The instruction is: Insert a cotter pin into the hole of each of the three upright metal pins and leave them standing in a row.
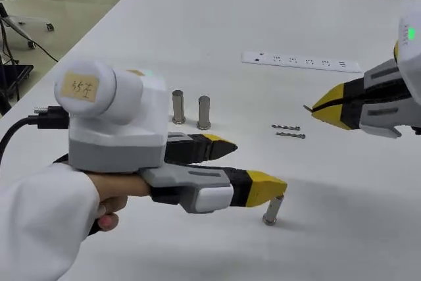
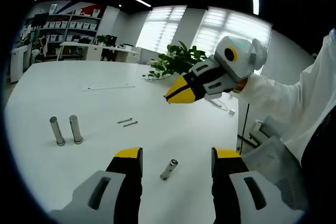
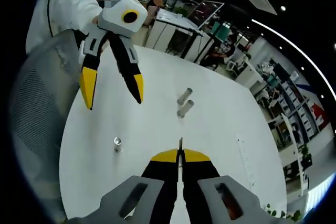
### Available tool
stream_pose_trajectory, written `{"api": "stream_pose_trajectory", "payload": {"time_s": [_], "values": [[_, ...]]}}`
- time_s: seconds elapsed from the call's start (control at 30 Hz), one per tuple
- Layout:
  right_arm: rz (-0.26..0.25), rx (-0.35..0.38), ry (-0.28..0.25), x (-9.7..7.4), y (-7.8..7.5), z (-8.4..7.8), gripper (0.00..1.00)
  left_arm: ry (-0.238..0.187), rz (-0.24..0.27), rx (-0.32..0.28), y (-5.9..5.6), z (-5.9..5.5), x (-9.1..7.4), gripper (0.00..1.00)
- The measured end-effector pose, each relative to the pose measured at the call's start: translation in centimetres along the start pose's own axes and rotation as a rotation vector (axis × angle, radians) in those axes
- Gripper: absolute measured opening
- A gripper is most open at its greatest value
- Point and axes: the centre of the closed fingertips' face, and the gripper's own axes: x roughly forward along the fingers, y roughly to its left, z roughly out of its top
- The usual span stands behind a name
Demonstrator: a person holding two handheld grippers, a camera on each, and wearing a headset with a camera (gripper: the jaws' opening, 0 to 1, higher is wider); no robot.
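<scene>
Two steel pins (image 1: 178, 106) (image 1: 204, 112) stand upright side by side mid-table. A third steel pin (image 1: 271, 210) stands nearer me, just below the lower yellow tip of my left gripper (image 1: 253, 166), which is open and holds nothing. In the left gripper view this pin (image 2: 169, 169) sits between the open jaws, untouched. My right gripper (image 1: 314, 108) hovers at the right, shut on a thin cotter pin (image 3: 180, 148) that pokes out past its tips. Two more cotter pins (image 1: 288, 131) lie on the table between the grippers.
A white power strip (image 1: 301, 62) lies farther back on the white table (image 1: 197, 31). A black cable runs from the left gripper's rear off the left edge. Office chairs and desks stand beyond the table.
</scene>
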Motion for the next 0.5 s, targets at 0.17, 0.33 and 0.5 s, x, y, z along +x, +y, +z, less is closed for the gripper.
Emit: {"api": "stream_pose_trajectory", "payload": {"time_s": [0.17,0.33,0.5], "values": [[-0.025,-0.001,-0.024,-0.6,0.9,0.7,0.00,-0.019,-0.003,-0.011,-0.2,0.7,0.4,0.39],[-0.008,0.025,-0.046,-0.7,2.7,0.8,0.00,-0.041,-0.010,-0.042,-0.3,1.5,1.0,0.34],[-0.004,0.016,-0.048,-0.6,4.1,0.7,0.00,-0.052,-0.043,-0.069,-1.0,2.4,1.6,0.28]]}}
